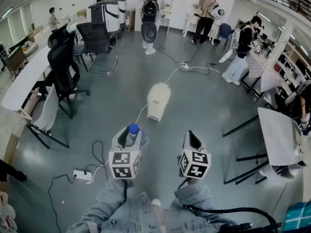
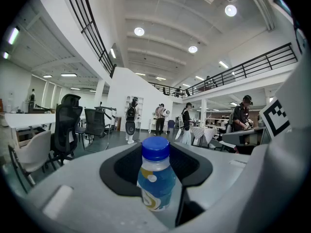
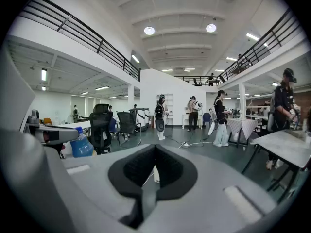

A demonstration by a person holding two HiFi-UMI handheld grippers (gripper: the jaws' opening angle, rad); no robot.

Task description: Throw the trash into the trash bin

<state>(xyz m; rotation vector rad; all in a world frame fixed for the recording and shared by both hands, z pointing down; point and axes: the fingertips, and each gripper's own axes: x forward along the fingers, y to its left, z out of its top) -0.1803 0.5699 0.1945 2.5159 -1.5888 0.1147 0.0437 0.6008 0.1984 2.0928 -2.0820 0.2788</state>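
Grey floor of an open office hall spreads under you. Nearest, your left tongs (image 1: 130,139) pinch a blue-capped bottle (image 2: 155,181) upright by its body. Your right tongs (image 3: 154,166) are pressed together on nothing. The white trash bin (image 1: 158,101) stands on the floor ahead, well apart from the bottle, with a white cable (image 1: 141,113) trailing beside it. Likely risks: the round bottle could twist or slide from the pads, and letting go early would drop it short to roll away. You cannot see the bin's opening, nor how much bottle sits below the pads. Chairs (image 1: 63,67) and people beyond look small.
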